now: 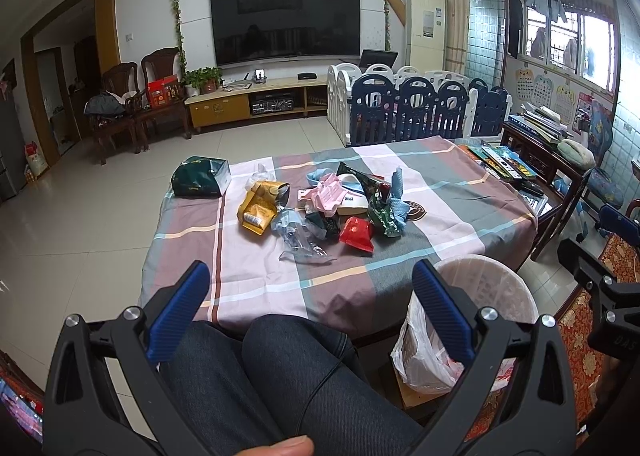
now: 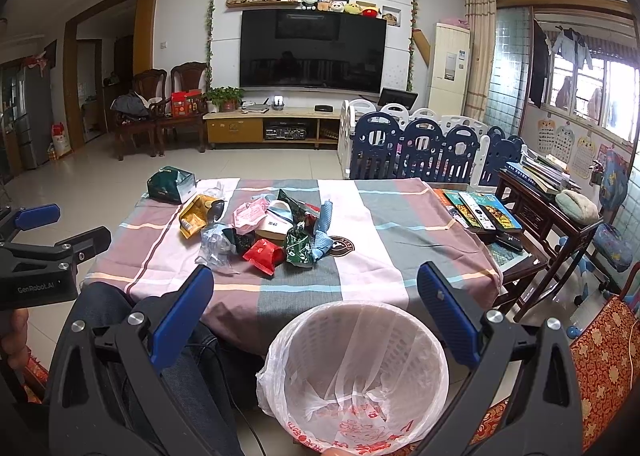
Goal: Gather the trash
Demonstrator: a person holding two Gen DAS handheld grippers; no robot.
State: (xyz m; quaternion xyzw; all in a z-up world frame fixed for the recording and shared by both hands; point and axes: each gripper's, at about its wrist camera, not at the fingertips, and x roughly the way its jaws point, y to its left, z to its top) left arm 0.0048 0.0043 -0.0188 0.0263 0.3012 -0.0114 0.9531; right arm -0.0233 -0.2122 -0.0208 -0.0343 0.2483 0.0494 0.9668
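Here, both grippers' jaws spread and empty, trash pile [image 2: 264, 232] overlapping on table [image 2: 380, 256], bin [image 2: 356, 376] base cut off.

Desk [image 2: 384, 256] cover was matt woven cloth, plaid. Wrappers [image 2: 264, 232] were glossy foil and crinkled clear plastic film. Bin [image 2: 424, 340] — white lattice plastic with thin translucent liner. Fingers [image 2: 182, 320] carried ribbed blue rubbery pads on matt black plastic — metal rivets.
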